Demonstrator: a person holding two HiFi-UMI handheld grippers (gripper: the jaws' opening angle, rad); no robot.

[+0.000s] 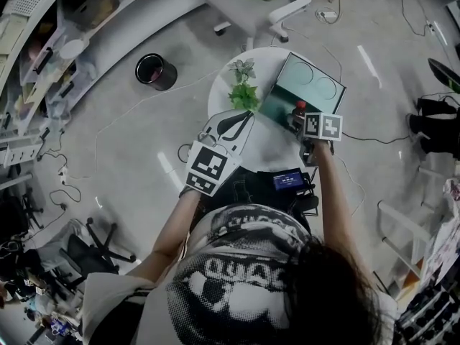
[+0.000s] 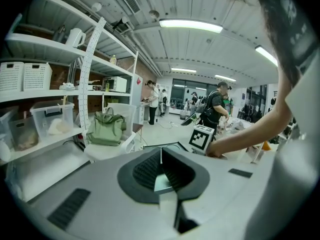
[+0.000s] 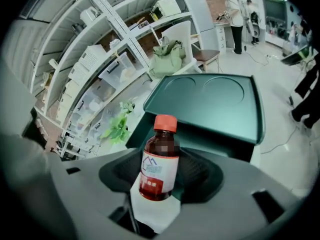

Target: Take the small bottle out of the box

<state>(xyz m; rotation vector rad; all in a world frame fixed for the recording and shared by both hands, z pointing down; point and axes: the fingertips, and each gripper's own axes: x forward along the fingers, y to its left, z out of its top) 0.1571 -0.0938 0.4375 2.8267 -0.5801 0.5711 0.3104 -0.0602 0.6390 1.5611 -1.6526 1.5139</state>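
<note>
The small bottle is brown with a red cap and a white-and-red label. It stands upright between the ribbed pads of my right gripper, which is shut on it. In the head view its cap shows just ahead of the marker cube, at the near edge of the dark green box. The box lid stands open behind the bottle. My left gripper hovers over the left of the round white table, its jaws together with nothing between them.
A small green plant stands on the table left of the box. A dark device with a lit screen lies at the table's near edge. On the floor are a black bin, a white chair and cables. Shelving lines the left.
</note>
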